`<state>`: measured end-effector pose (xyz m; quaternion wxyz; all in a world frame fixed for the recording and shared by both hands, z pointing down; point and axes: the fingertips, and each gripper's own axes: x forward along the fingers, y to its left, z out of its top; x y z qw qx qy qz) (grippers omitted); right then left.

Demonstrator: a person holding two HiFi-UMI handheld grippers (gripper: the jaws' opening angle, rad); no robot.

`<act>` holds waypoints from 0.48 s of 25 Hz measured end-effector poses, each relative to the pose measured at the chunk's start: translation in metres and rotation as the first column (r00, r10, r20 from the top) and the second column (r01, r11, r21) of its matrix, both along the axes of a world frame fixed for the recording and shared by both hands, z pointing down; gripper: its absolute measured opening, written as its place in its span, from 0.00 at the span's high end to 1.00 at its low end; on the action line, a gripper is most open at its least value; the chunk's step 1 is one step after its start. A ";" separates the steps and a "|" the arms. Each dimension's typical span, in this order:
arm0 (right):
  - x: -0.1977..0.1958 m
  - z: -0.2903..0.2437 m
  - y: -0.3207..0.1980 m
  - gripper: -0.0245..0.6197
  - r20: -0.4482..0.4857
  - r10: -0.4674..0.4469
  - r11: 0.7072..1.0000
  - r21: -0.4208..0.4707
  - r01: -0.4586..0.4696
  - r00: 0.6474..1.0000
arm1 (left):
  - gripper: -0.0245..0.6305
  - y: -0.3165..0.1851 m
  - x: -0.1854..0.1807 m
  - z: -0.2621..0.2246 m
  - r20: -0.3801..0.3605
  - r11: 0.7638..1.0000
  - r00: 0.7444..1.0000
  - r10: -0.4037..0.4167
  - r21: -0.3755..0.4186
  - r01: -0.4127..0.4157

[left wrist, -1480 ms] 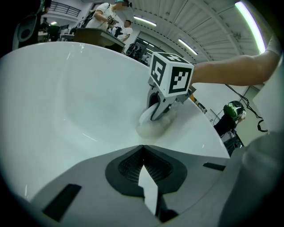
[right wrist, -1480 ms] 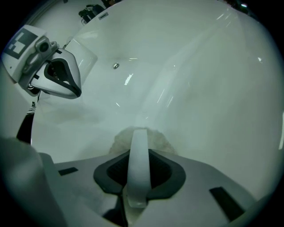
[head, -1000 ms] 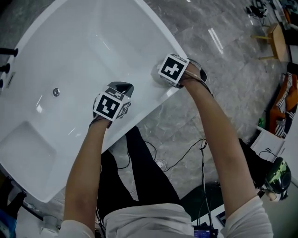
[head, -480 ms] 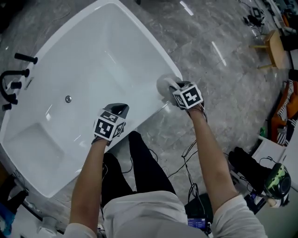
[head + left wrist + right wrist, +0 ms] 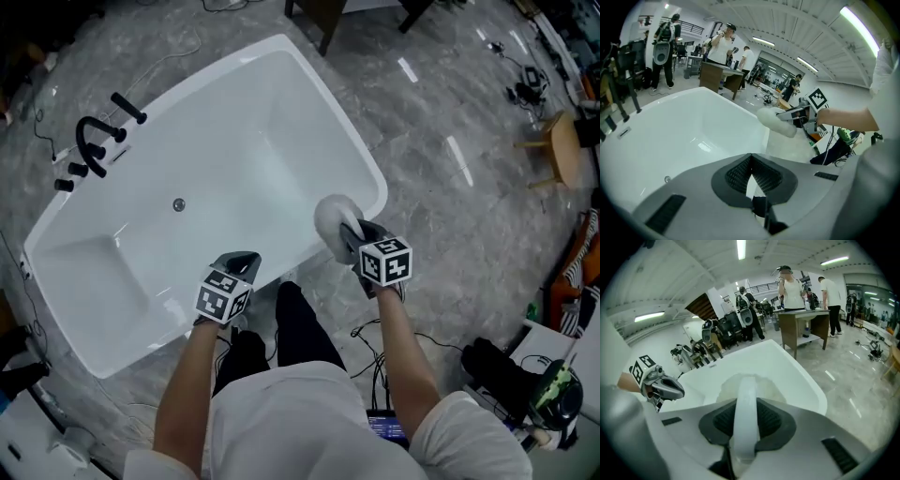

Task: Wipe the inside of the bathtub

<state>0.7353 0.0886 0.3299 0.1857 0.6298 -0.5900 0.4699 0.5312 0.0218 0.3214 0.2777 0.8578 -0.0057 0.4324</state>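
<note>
Bathtub: white, sits diagonal across the head view, drain mid-floor, black faucet at the far-left end. Wiping pad is at the near-right rim. From the left gripper view it looks lifted clear of the rim, not on the surface. Right gripper is clamped on the pad's white handle, which runs straight between its jaws. Left gripper hovers by the near rim with its jaws together and nothing in them. Change over the last second: the pad was low against the near rim, now it's up and pulled back toward the person, and the view has backed off so the whole tub shows. My read: this is a reposition between strokes, not wiping contact. Room: the basin is open all round, with only the faucet end to mind. Cables trail on the floor by the person's feet, and a wooden stool stands well off right.
</note>
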 end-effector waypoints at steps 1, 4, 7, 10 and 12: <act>-0.020 -0.015 -0.003 0.82 0.011 -0.006 1.000 0.021 0.005 1.000 | 0.95 0.000 -0.015 -0.012 -0.007 1.000 1.000 -0.017 0.004 0.017; -0.086 -0.050 -0.009 0.82 0.044 -0.014 0.997 0.082 0.010 0.999 | 0.95 0.004 -0.067 -0.040 -0.048 0.998 0.997 -0.063 0.020 0.064; -0.149 -0.085 -0.026 0.82 0.079 -0.070 0.982 0.183 0.055 0.994 | 0.95 0.000 -0.117 -0.063 -0.109 0.991 0.987 -0.117 0.053 0.123; -0.208 -0.134 -0.045 0.82 0.105 -0.125 0.950 0.299 0.088 0.987 | 0.95 -0.007 -0.169 -0.097 -0.165 0.979 0.972 -0.164 0.091 0.181; -0.246 -0.165 -0.050 0.82 0.106 -0.138 0.929 0.358 0.092 0.985 | 0.95 -0.009 -0.208 -0.117 -0.195 0.970 0.961 -0.198 0.106 0.221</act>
